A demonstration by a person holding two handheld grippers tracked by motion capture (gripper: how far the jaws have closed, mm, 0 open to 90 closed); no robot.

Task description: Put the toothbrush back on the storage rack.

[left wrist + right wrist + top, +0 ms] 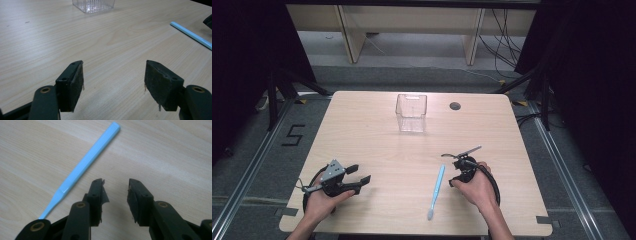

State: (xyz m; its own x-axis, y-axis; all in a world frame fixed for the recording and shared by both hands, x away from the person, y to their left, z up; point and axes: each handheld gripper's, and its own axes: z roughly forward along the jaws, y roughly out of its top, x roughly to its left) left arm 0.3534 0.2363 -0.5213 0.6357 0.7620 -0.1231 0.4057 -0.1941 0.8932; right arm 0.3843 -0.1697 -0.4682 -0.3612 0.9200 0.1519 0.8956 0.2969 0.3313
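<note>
A light blue toothbrush [436,192] lies flat on the wooden table [377,145], its handle pointing away from the person. My right gripper [458,166] hovers just right of it, tilted down at the tabletop. In the right gripper view the toothbrush [85,162] runs along the left of my right gripper [116,181], whose jaws stand apart with only bare wood between them. My left gripper [360,173] rests low at the front left, open wide and holding nothing. The left gripper view has my left gripper [113,65] over bare table, the toothbrush [192,35] off to its right.
A clear plastic box [411,112] stands upright at the back middle of the table, also seen as the clear box [93,5] in the left gripper view. A round cable hole [455,106] sits to its right. Dark curtains flank the table.
</note>
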